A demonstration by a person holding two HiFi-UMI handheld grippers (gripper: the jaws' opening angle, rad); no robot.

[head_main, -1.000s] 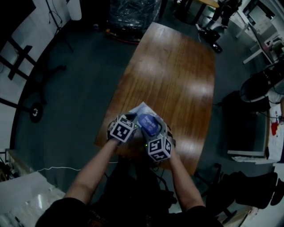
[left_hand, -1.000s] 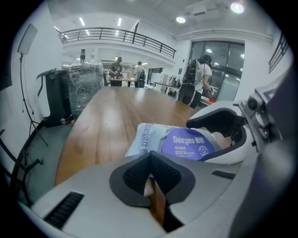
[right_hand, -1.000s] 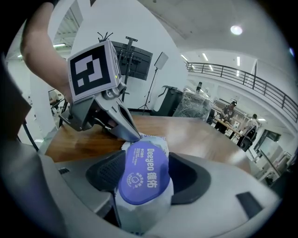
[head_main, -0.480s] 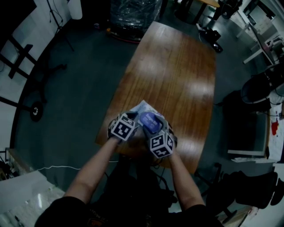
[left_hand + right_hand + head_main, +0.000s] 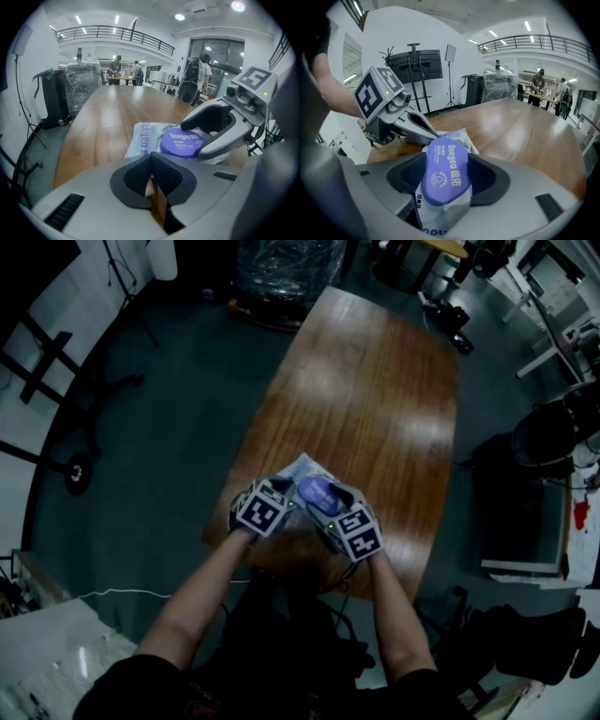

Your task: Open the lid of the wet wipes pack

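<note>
The wet wipes pack (image 5: 302,470), pale blue with a purple oval lid (image 5: 319,491), lies near the front end of the wooden table (image 5: 375,399). My right gripper (image 5: 325,501) is shut on the pack from its right side. In the right gripper view the lid (image 5: 444,168) sits flat and shut between the two dark pads (image 5: 490,180). My left gripper (image 5: 287,500) stands at the pack's near left edge. Its pads (image 5: 140,176) meet with nothing between them, and the pack (image 5: 145,138) lies just beyond its tips.
The table's near edge (image 5: 281,563) lies right under both grippers. A plastic-wrapped stack (image 5: 281,268) stands beyond the table's far end. A black chair (image 5: 548,432) is off to the right, and stands and cables (image 5: 75,465) are on the floor to the left.
My right gripper has swung out to the right and turned, still shut on the pack. The lid now shows flatter and smaller. The left gripper has hardly moved.
</note>
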